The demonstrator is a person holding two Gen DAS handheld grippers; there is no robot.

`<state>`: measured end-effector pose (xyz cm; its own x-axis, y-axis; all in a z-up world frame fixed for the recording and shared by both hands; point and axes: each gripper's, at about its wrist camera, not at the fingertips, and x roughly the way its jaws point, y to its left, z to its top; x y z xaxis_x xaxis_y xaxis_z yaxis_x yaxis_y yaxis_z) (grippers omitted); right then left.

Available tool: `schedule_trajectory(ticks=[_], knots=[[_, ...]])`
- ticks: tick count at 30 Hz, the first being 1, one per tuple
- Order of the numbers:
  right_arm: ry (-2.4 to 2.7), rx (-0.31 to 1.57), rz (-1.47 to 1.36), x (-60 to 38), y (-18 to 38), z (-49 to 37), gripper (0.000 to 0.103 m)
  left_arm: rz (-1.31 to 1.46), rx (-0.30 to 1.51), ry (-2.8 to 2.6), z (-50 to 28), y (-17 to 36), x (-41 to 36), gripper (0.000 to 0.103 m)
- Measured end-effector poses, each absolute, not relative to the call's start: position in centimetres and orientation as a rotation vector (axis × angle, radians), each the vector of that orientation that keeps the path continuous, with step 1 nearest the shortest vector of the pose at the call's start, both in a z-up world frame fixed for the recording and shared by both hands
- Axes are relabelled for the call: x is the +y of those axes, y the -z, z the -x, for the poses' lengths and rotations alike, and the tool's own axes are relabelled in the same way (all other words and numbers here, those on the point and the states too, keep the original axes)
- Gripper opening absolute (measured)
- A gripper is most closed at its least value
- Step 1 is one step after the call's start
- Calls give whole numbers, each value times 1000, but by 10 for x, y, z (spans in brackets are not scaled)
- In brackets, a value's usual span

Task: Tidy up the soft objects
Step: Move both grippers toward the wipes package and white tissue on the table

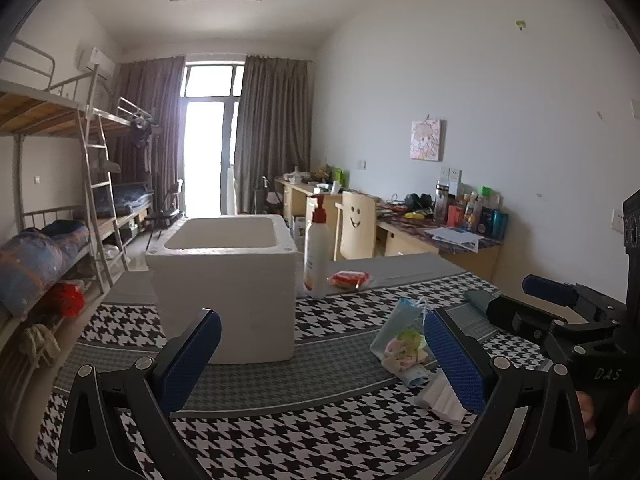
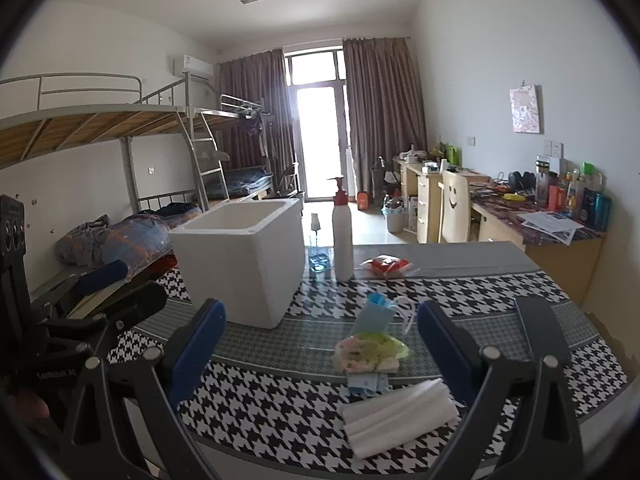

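Both claws spread wide, holding nothing, hovering over the near edge of the houndstooth tabletop (image 2: 280, 408).

Right claw (image 2: 322, 350), near to far:
- White folded tissue pack (image 2: 398, 420) nearest, at 5 o'clock from the claw's centre, just beside the right finger.
- Small blue packet (image 2: 368, 382) just behind it, partly under the next item.
- Clear bag of pastel soft pieces (image 2: 370, 350), dead centre between the fingers.
- Blue face mask (image 2: 376, 314) with white ear loops at 12 o'clock, touching the bag.
- White foam box (image 2: 240, 256) at 11 o'clock, open top, looks empty from here; likely the drop target.
- Pump bottle (image 2: 343, 236) and a red-and-clear packet (image 2: 386, 266) at the far edge.

Left claw (image 1: 322, 354) sees the same pile at 3 o'clock, partly behind its right finger; foam box (image 1: 228, 276) straight ahead at 12.

Judgement: nothing is in the box yet. Best first pick is the pastel bag with the right claw: drop straight down, close across the short width, light squeeze. It overlaps the mask and blue packet, so lift slowly and check nothing drags along. Keep the left claw out of the lane to the box.

Writing: "DAS" on the right claw's body in the left view (image 1: 606, 374). Bottle label and desk packaging are too small to read. Smiley face on the chair back (image 2: 454, 196), no text.
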<state>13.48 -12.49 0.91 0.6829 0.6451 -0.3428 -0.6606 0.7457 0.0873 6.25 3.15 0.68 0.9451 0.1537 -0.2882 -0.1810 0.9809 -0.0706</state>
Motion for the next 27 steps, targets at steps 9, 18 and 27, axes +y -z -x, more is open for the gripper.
schedule_trajectory(ticks=[9,18,27], knots=[[-686,395,23,-142,-2,-143,98,100,325,-122,-77,-1,22,102],[-641,427,14,-160,9,-153,98,95,373,-75,-94,6,10,102],[-613,466,12,-169,20,-164,98,99,418,-43,-114,15,3,102]])
